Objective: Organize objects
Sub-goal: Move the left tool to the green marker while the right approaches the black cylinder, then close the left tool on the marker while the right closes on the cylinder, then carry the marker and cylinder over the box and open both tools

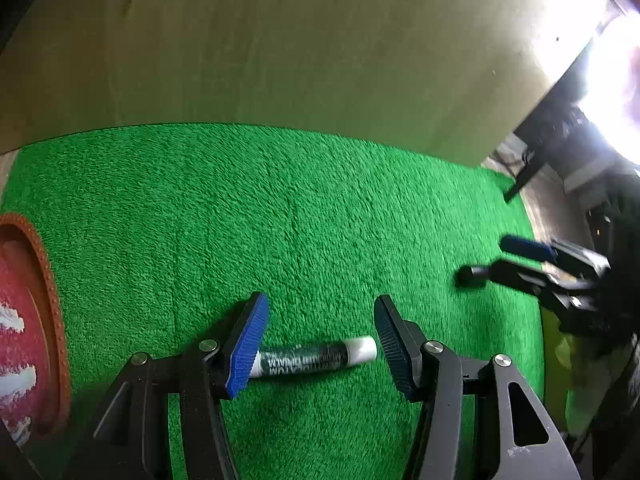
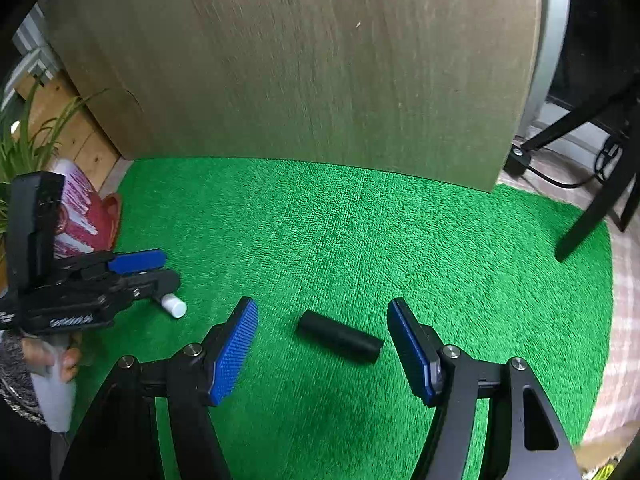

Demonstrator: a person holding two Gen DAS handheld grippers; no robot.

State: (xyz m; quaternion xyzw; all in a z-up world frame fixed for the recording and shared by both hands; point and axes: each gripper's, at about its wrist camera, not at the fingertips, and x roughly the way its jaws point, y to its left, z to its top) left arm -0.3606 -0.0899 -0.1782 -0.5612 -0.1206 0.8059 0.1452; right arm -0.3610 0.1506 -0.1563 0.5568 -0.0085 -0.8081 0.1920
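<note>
1. My left gripper (image 1: 320, 344) hung over the green mat (image 1: 300, 220), its fingers parted and gripping nothing.
2. A dark tube (image 1: 308, 358) with a white cap lay crosswise between them on the mat.
3. My right gripper (image 2: 322, 348) was likewise spread wide, with nothing gripped.
4. A black cylinder (image 2: 339, 342) lay between its fingers.
5. A red pot (image 1: 28, 320) stood at nine o'clock.

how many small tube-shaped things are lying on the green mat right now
2. A white-capped tube lies between the left claw's open jaws; a black cylinder lies between the right claw's open jaws. The claws might hide others.
</note>
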